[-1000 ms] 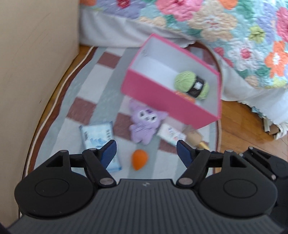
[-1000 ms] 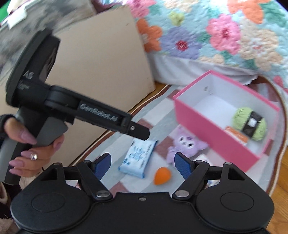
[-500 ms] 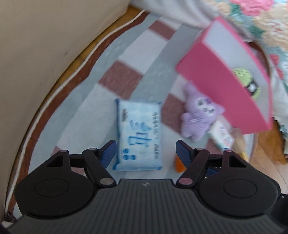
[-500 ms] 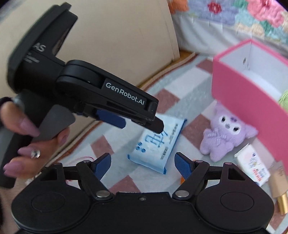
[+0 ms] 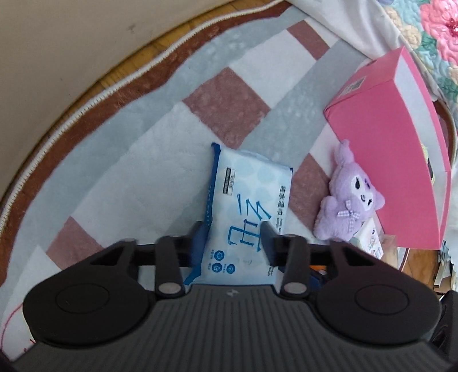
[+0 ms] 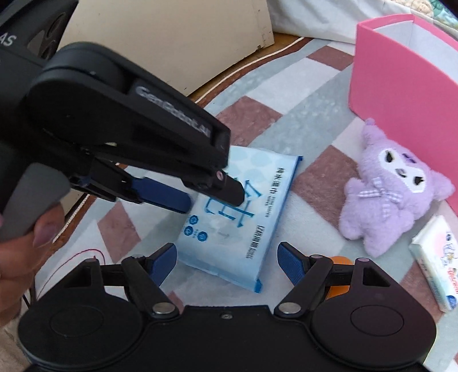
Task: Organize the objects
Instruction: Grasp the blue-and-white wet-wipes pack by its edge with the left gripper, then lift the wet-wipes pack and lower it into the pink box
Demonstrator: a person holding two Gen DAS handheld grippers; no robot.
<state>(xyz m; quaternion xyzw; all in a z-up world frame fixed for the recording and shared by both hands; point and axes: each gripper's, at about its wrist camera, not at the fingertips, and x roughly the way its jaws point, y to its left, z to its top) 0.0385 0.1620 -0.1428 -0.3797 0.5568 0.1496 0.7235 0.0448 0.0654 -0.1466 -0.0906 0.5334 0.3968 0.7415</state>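
Observation:
A blue-and-white wet-wipes pack (image 5: 246, 200) lies flat on the checked rug. My left gripper (image 5: 234, 233) is down over its near end, fingers pressing on both sides of the pack. In the right wrist view the pack (image 6: 237, 220) shows with the left gripper (image 6: 213, 199) over it. My right gripper (image 6: 226, 261) is open and empty just short of the pack. A purple plush toy (image 5: 347, 203) (image 6: 392, 197) lies beside the pink box (image 5: 398, 160) (image 6: 400, 85).
A small white carton (image 6: 436, 261) lies at the right by the plush. An orange egg-shaped thing (image 6: 339, 276) sits behind my right finger. A beige panel (image 5: 71, 43) stands at the left of the rug (image 5: 143, 143). A floral quilt (image 5: 435, 25) hangs behind the box.
My left gripper has swung from above the orange thing left to the wipes pack, dropped onto it and narrowed its fingers around it. My right gripper has come lower and closer to the pack.

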